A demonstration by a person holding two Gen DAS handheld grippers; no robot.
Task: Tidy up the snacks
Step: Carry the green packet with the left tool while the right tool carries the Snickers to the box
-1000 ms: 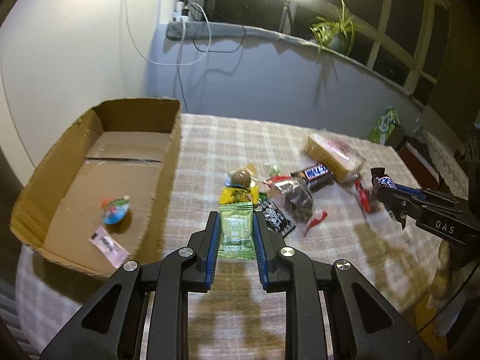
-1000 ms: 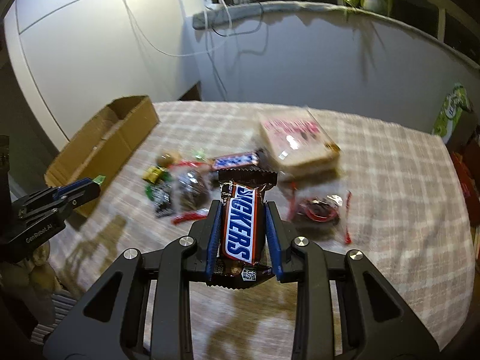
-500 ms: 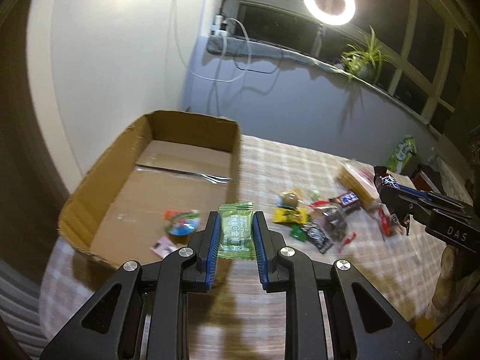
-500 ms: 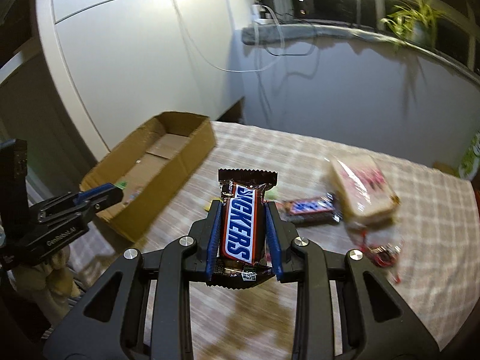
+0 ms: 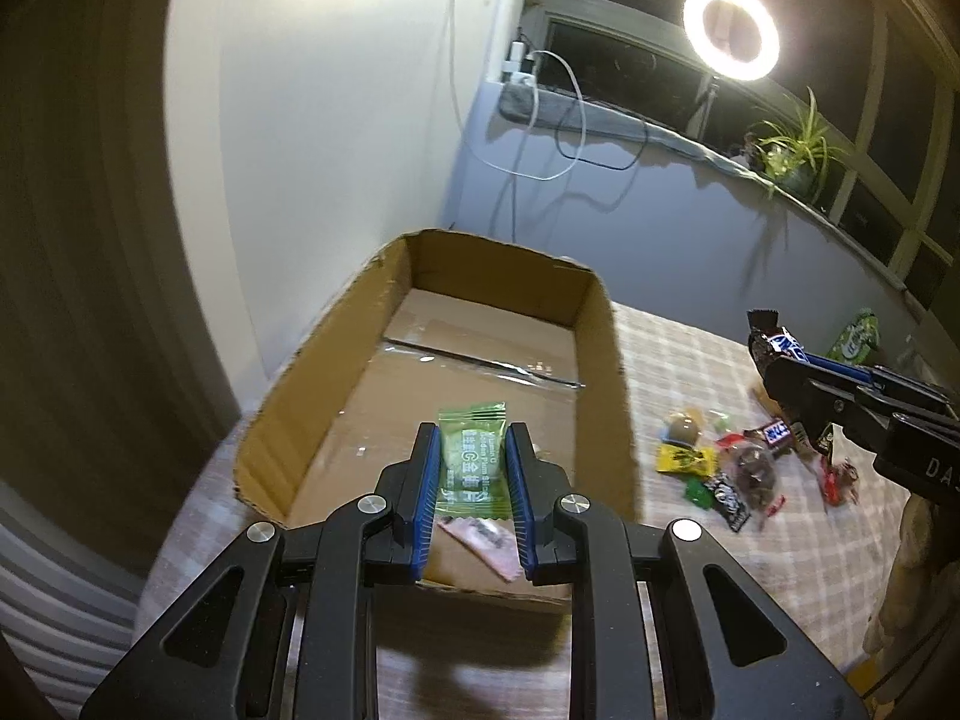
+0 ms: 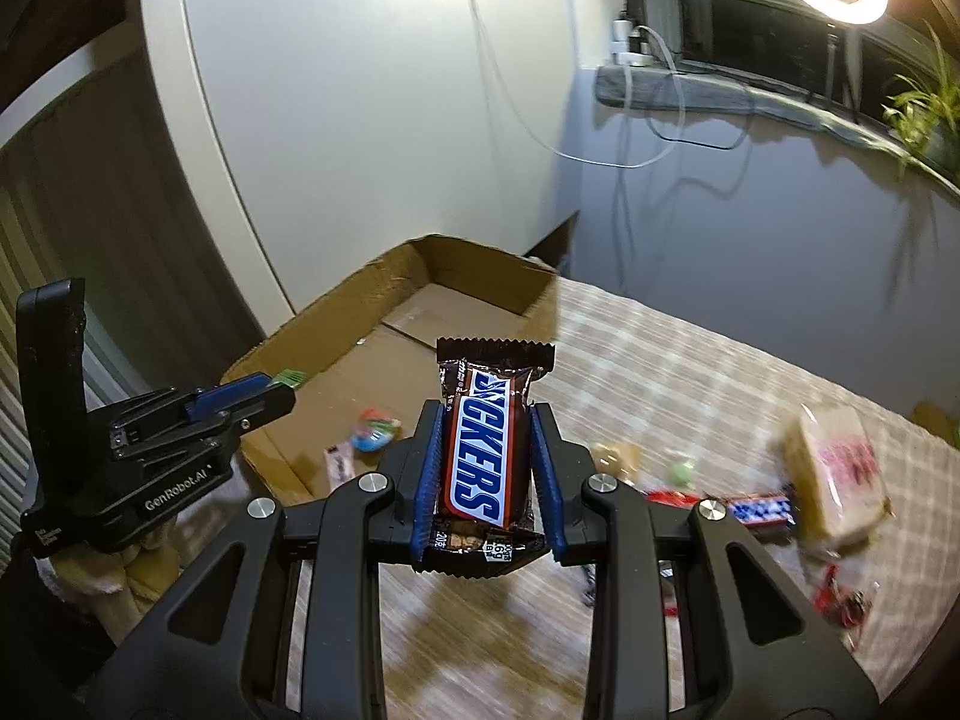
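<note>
My left gripper (image 5: 470, 438) is shut on a small green candy packet (image 5: 469, 461) and hangs over the near end of the open cardboard box (image 5: 600, 372). A pink wrapper (image 5: 480, 540) lies on the box floor under it. My right gripper (image 6: 487, 414) is shut on a Snickers bar (image 6: 483, 450), held above the checked tablecloth (image 6: 690, 372) just right of the box (image 6: 360, 294). In the right wrist view the left gripper (image 6: 264, 393) shows at the left with the green packet's tip (image 6: 291, 378). A round colourful candy (image 6: 375, 429) and the pink wrapper (image 6: 339, 465) lie inside the box.
Several loose snacks lie on the cloth right of the box: a yellow packet (image 5: 684, 459), a chocolate ball (image 5: 684, 429), a dark bag (image 5: 753, 471), a second Snickers (image 6: 759, 510) and a wrapped sandwich (image 6: 837, 474). A white wall stands close behind the box.
Both grippers have swung left from the snack pile toward the box, each keeping its snack. The left one now hangs over the box's near end.
</note>
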